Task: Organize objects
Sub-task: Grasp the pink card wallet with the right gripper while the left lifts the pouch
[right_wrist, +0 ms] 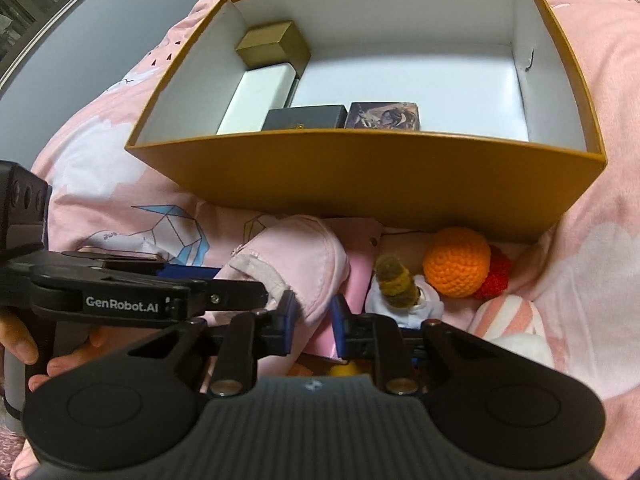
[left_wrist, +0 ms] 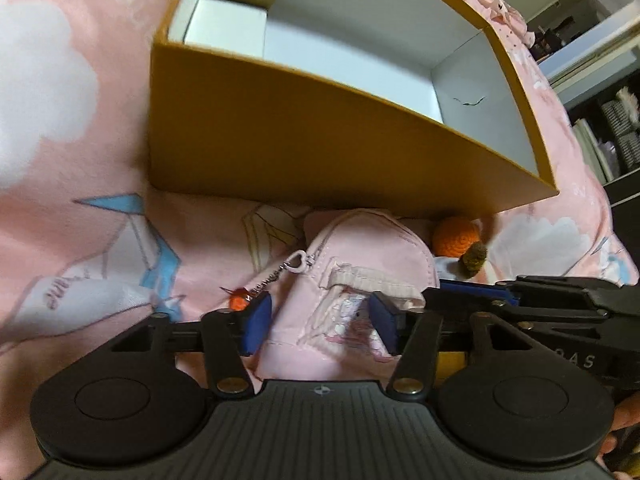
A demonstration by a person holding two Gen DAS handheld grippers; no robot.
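A small pink pouch [left_wrist: 360, 248] with a heart zip pull lies on the pink bedding, just in front of the orange cardboard box [left_wrist: 320, 148]. My left gripper [left_wrist: 322, 324] stands over the pouch's near part, jaws wide, one blue pad at its left edge and the other over its front pocket. My right gripper [right_wrist: 314, 318] is shut on the pouch's [right_wrist: 296, 252] right edge, with pink fabric pinched between its pads. An orange crocheted ball [right_wrist: 456, 262] and a brown fuzzy toy [right_wrist: 396, 280] lie beside the pouch.
The box [right_wrist: 360, 172] holds a gold box [right_wrist: 276, 44], a white box [right_wrist: 256, 96], a black box [right_wrist: 304, 118] and a picture box [right_wrist: 384, 116]; its right half is bare. A red crocheted piece [right_wrist: 494, 280] and a striped soft thing [right_wrist: 508, 320] lie at the right. Shelves [left_wrist: 616, 128] stand beyond the bed.
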